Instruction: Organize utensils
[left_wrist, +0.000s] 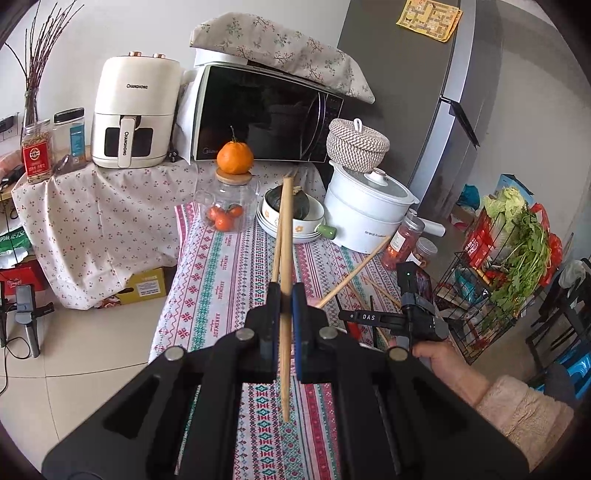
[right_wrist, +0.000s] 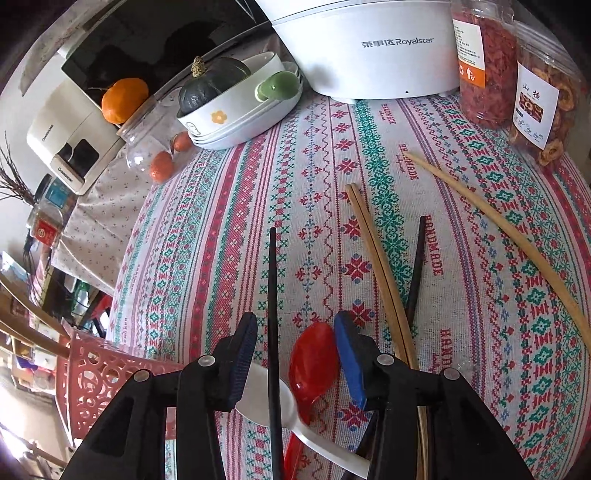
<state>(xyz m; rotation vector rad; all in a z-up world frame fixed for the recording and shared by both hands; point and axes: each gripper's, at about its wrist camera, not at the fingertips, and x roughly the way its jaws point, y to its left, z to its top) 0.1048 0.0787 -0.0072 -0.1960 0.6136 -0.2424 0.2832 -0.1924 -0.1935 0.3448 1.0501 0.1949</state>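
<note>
- The left tool (left_wrist: 283, 295) was pinching a pair of wooden chopsticks (left_wrist: 283, 236) between its pads, held up above the table (left_wrist: 221, 266) — their upper ends splayed slightly, the lower ends hanging down past the pads.
- The right tool (right_wrist: 295, 354) stood spread wide, low over the patterned cloth, gripping nothing.
- Between its fingers lay a black chopstick (right_wrist: 272, 295), running straight away from the camera and crossing a white spoon (right_wrist: 266, 395).
- A red spoon (right_wrist: 314, 365) sat just beside the blue pad of the right-hand finger, bowl up, overlapping the white one.
- Further right, a second wooden pair (right_wrist: 376, 258) lay side by side on the cloth, another black chopstick (right_wrist: 415, 269) angled beside it and passing under it near the tool.
- One loose wooden chopstick (right_wrist: 498, 229) lay diagonally, well apart, near the jars of dried fruit (right_wrist: 539, 103).
- A pink openwork basket (right_wrist: 99, 373) showed at the table's left edge.
- Beyond — stacked bowls holding a dark squash (right_wrist: 210, 88), and a white cooker (right_wrist: 369, 48).
</note>
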